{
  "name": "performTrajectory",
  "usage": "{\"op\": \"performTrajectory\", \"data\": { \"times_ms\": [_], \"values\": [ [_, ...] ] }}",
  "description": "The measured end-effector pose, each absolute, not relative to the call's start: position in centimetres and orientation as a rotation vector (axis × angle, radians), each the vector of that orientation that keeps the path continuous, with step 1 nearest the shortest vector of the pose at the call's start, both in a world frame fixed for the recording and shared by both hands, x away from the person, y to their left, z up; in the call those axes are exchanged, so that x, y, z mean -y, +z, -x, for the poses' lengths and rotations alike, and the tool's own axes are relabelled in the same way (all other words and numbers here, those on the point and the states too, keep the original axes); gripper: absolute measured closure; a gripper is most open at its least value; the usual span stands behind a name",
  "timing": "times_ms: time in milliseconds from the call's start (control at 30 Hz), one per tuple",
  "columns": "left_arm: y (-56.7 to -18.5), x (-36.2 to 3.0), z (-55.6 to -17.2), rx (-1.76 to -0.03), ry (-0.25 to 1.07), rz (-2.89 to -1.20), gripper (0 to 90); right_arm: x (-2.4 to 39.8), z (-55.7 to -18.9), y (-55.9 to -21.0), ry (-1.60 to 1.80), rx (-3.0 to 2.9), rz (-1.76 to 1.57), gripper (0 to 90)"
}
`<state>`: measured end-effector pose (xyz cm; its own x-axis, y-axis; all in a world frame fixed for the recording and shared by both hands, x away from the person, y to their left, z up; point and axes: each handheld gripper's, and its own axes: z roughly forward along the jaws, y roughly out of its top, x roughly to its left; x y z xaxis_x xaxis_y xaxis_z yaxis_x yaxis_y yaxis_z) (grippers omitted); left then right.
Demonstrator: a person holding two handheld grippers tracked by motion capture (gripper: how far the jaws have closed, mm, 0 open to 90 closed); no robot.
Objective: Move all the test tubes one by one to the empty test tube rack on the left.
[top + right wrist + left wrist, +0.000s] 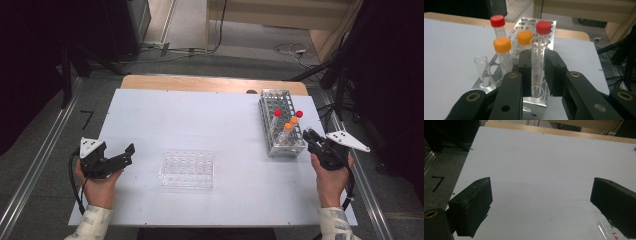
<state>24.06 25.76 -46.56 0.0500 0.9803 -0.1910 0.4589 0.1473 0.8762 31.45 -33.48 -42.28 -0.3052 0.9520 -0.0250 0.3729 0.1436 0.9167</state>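
Observation:
A metal tube rack [281, 122] stands at the right side of the white table sheet [200, 125]. It holds two red-capped tubes [497, 20], two orange-capped tubes [502, 44] and an uncapped clear tube [482, 67]. My right gripper [538, 53] is shut on another uncapped clear tube [539, 45], which stands upright in the rack's near row. In the high view the right gripper [307, 136] sits at the rack's near right corner. My left gripper [125, 159] rests open at the table's left edge, with only bare sheet between its jaws [541, 190].
A clear plastic well rack [187, 169] lies near the table's front middle, and its corner [607, 232] shows beside the left gripper's jaw. The table's wooden far edge [210, 82] borders a floor with cables. Dark stands flank both sides.

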Motion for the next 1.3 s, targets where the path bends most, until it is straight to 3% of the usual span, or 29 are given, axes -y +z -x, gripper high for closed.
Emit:
{"op": "performTrajectory", "data": {
  "times_ms": [500, 1300],
  "values": [
    [-45.9, -24.9, -23.7, -1.502, 0.731, -1.456, 4.5, 32.8, -29.7, -39.7, 1.218, -1.788, -1.217, 74.2],
    [-44.4, -22.2, -23.0, -1.385, 0.682, -1.496, 5.6, 28.7, -27.9, -39.6, 1.274, -1.936, -1.110, 74.2]
  ]
}}
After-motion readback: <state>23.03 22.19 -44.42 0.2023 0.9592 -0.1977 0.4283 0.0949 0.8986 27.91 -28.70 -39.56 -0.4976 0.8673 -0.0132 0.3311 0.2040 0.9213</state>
